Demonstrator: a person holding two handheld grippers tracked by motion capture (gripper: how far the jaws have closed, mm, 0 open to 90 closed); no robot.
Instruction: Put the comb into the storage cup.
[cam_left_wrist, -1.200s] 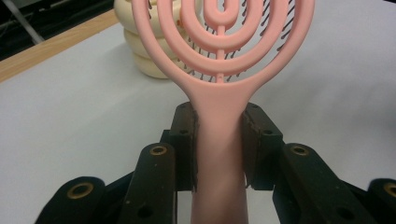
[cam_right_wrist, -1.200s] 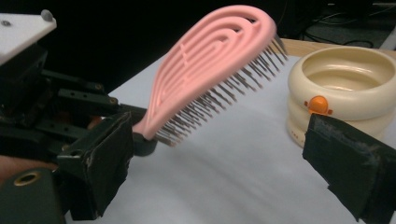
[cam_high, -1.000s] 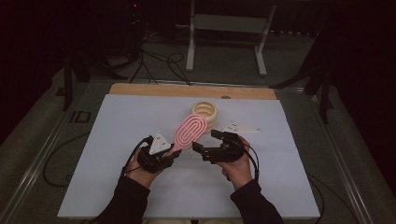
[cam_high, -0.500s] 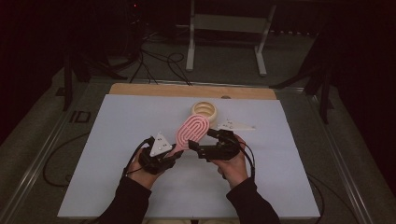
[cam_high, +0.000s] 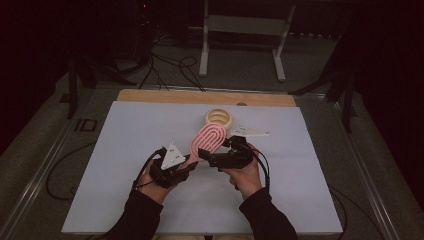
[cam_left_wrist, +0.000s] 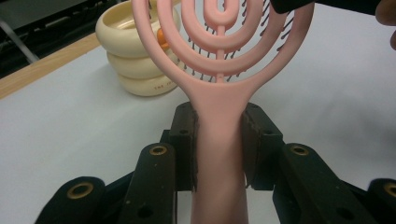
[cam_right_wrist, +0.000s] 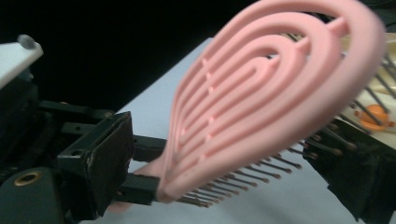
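Brush passes toward the right gripper

Since the earlier frames, the right gripper (cam_high: 207, 156) has swung in from the side until its jaws reach the lower edge of the pink hairbrush (cam_high: 206, 141) head, while the left gripper (cam_high: 189, 164) has stayed put. That left gripper pinches the brush handle firmly: in the left gripper view both pads sit flat against the sides of the handle (cam_left_wrist: 218, 154), with the ringed head rising straight ahead of the jaws. A cream ringed holder (cam_left_wrist: 135, 51) stands just beyond the head, apart from it. In the right gripper view the jaws stand spread, one ahead of the brush near the neck and the other under the bristles (cam_right_wrist: 261, 170); neither pad clearly presses yet.

By my reading, the step in hand is a handover or a two-handed steadying of the brush. Next, the right gripper needs to close on the rim of the head without crushing bristles, and only then should the left pinch ease.
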